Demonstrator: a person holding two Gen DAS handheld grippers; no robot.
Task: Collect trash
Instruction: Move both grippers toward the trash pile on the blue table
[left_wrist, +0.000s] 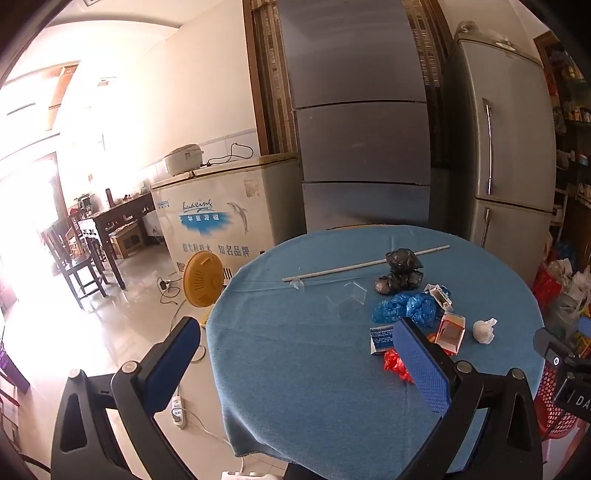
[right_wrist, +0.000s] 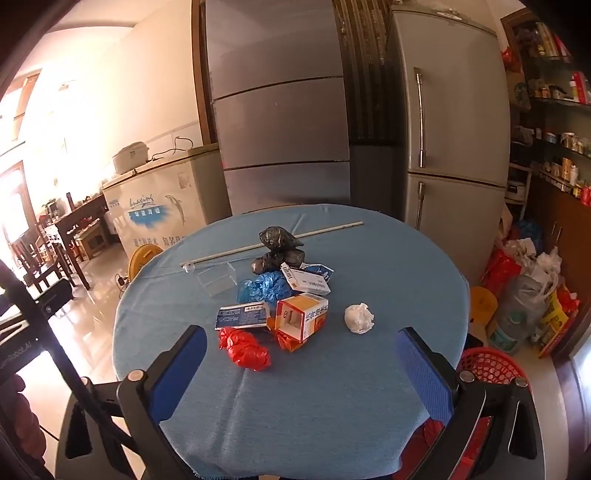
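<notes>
A pile of trash lies on the round table with a blue cloth (right_wrist: 295, 406): a red plastic bag (right_wrist: 244, 348), an orange-and-white carton (right_wrist: 301, 319), a crumpled white paper ball (right_wrist: 359, 318), a blue plastic bag (right_wrist: 263, 287), a black bag (right_wrist: 277, 243), a white medicine box (right_wrist: 304, 282) and a flat blue packet (right_wrist: 241, 316). My right gripper (right_wrist: 301, 363) is open, nothing between its fingers, just short of the pile. My left gripper (left_wrist: 295, 354) is open over the table's left side; its right finger (left_wrist: 421, 365) covers part of the red bag (left_wrist: 397, 365).
A red mesh basket (right_wrist: 491, 363) stands on the floor right of the table. A long white rod (right_wrist: 273, 242) and a clear plastic box (right_wrist: 218, 278) lie on the cloth. Fridges (right_wrist: 450, 122) stand behind, a chest freezer (left_wrist: 229, 214) and yellow fan (left_wrist: 203, 278) to the left.
</notes>
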